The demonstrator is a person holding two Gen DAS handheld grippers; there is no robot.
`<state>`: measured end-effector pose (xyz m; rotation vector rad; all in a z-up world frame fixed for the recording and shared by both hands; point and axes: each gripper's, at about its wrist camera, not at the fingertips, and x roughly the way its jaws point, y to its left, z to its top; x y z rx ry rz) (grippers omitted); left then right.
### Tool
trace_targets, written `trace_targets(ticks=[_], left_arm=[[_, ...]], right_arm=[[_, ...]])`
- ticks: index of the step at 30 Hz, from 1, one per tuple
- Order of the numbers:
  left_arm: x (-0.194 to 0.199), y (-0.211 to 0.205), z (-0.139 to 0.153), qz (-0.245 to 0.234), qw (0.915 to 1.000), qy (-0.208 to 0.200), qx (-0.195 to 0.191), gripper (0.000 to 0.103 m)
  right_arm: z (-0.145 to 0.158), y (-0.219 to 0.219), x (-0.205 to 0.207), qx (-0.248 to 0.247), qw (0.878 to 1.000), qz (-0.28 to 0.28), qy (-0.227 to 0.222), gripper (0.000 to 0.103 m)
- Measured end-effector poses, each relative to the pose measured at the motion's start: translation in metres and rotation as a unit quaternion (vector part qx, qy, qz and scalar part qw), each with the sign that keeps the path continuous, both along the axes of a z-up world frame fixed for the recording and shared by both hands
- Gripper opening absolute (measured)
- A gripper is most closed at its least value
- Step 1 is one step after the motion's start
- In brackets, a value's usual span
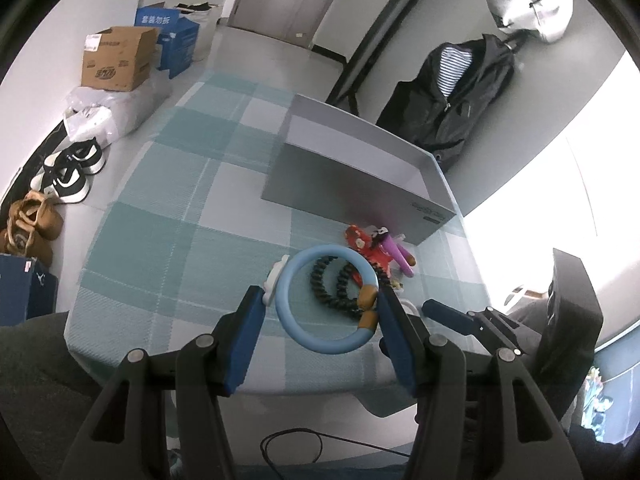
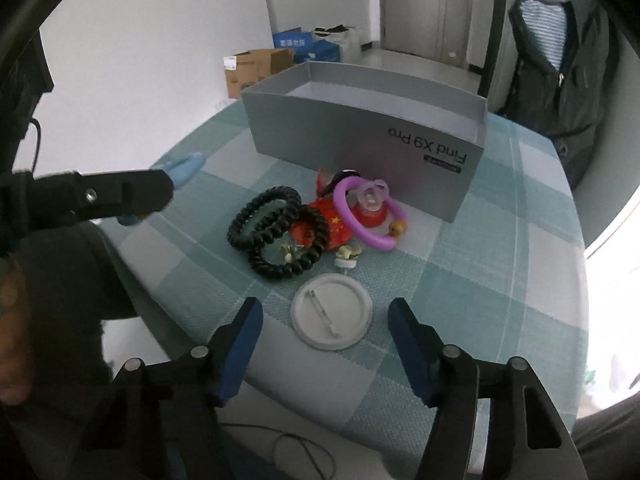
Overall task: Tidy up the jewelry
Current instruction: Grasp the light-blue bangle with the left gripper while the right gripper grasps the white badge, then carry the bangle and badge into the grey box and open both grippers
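Observation:
My left gripper [image 1: 320,300] is shut on a light blue bracelet [image 1: 294,320] with white and orange charms, held just above the checked tablecloth. Beyond it lie black spiral hair ties [image 1: 332,284], a red ornament [image 1: 360,242] and a purple bracelet [image 1: 394,250]. In the right wrist view my right gripper [image 2: 326,312] is open, its fingers on either side of a white round pin badge [image 2: 331,316] lying back-up. Behind it are the black spiral hair ties [image 2: 276,232], the red ornament [image 2: 316,228], the purple bracelet [image 2: 360,216] and a small flower piece [image 2: 347,256]. The open grey box [image 2: 360,148] stands behind.
The grey box [image 1: 352,184] takes the table's far right part. The left gripper's body [image 2: 100,196] reaches in from the left in the right wrist view. The table's near edge [image 1: 320,390] lies just under the grippers. Shoes and cartons [image 1: 116,60] sit on the floor to the left.

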<state>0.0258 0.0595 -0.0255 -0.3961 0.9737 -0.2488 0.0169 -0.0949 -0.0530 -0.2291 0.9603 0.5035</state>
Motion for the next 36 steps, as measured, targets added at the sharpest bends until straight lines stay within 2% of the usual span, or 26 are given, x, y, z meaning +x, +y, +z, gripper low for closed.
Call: trace_targets(ticks=[2, 4, 5, 11, 16, 23, 27, 31, 36], left_arm=[[-0.002, 0.005, -0.001, 0.004, 1.0000, 0.000, -0.004, 0.052], [-0.003, 0.009, -0.001, 0.006, 0.9999, 0.001, -0.008, 0.052], [-0.003, 0.010, -0.001, 0.008, 0.9999, 0.001, -0.008, 0.052], [-0.003, 0.012, -0.002, 0.011, 0.9999, 0.001, -0.008, 0.052], [0.000, 0.011, -0.001, 0.010, 0.9999, 0.001, -0.003, 0.052], [0.014, 0.007, 0.015, 0.005, 0.9998, -0.017, 0.009, 0.052], [0.030, 0.002, 0.027, -0.008, 0.9995, -0.028, 0.013, 0.052], [0.057, -0.004, 0.034, -0.025, 0.9990, -0.032, 0.015, 0.052], [0.087, -0.011, 0.038, -0.047, 0.9980, -0.035, 0.024, 0.052]], right_arm=[[-0.002, 0.001, 0.000, -0.012, 1.000, 0.001, -0.008, 0.058], [0.000, 0.003, 0.001, -0.023, 1.000, 0.004, -0.015, 0.044], [0.000, 0.004, 0.000, -0.021, 1.000, 0.007, -0.015, 0.041], [0.003, -0.002, 0.000, -0.016, 1.000, -0.001, -0.009, 0.041], [0.018, -0.024, 0.008, 0.047, 0.998, -0.035, 0.002, 0.041], [0.051, -0.046, 0.020, 0.128, 0.990, -0.056, -0.019, 0.041], [0.073, -0.057, 0.037, 0.171, 0.983, -0.058, -0.027, 0.041], [0.089, -0.061, 0.069, 0.199, 0.978, -0.060, -0.015, 0.041], [0.096, -0.060, 0.105, 0.202, 0.978, -0.049, -0.010, 0.041]])
